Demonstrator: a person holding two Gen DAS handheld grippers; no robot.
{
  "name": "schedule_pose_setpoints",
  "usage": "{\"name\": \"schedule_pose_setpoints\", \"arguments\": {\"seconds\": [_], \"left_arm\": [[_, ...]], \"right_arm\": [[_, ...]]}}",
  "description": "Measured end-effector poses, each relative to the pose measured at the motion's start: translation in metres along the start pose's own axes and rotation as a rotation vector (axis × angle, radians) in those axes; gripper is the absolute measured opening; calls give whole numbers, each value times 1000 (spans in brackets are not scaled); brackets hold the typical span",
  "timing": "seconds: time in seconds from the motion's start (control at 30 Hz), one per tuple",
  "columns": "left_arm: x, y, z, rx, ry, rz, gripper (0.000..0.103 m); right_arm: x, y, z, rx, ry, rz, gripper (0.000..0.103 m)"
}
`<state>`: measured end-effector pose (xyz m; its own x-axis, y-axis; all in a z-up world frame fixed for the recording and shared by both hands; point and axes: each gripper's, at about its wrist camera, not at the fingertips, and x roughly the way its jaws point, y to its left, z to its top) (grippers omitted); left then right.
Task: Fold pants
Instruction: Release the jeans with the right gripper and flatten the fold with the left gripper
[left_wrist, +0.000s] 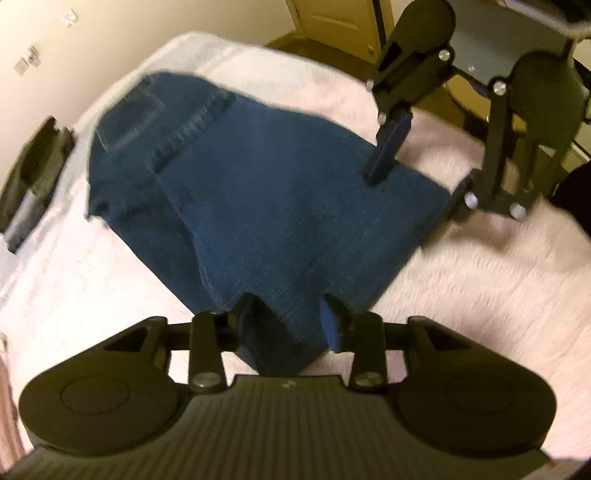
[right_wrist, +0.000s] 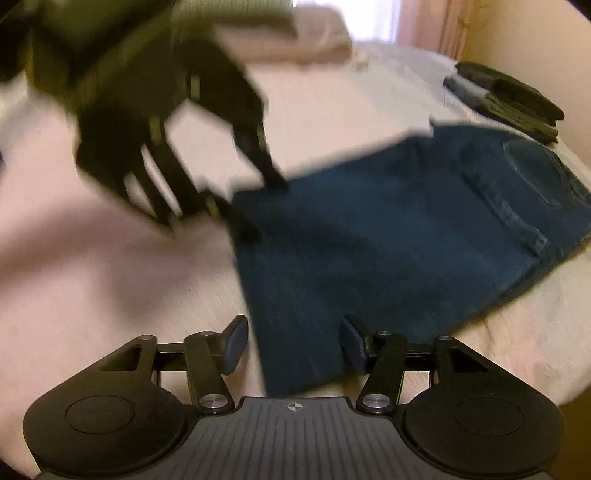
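Dark blue jeans, folded to a short stack with a back pocket on top, lie on a pale pink blanket. My left gripper is open, its blue pads wide apart on either side of the near corner of the denim. My right gripper stands open at the neighbouring corner, one finger resting on the fabric. In the right wrist view the jeans spread ahead of the right gripper, a corner lying between its spread pads. The left gripper is blurred at the jeans' far corner.
A stack of dark folded clothes sits at the bed's edge beyond the jeans, also seen as the dark stack. Folded pale linens lie at the head of the bed. A door and a wall stand behind.
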<state>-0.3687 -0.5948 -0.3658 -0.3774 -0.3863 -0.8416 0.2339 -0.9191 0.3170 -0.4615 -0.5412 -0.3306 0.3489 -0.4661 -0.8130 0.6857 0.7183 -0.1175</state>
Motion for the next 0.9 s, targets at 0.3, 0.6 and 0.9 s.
{"name": "schedule_pose_setpoints", "arguments": {"seconds": [0.3,0.6,0.9], "left_arm": [[-23,-23,-17,262,-42,61,51],[3,-43,-22,630,-67,137,62],[-19,-34,-9,614,-56,208,17]], "right_arm": [[12,61,-19,-451,50,-221,63],[-34,22,-3,-351,-7,-182,18],[-80,16,24,-285,-29,-153,12]]}}
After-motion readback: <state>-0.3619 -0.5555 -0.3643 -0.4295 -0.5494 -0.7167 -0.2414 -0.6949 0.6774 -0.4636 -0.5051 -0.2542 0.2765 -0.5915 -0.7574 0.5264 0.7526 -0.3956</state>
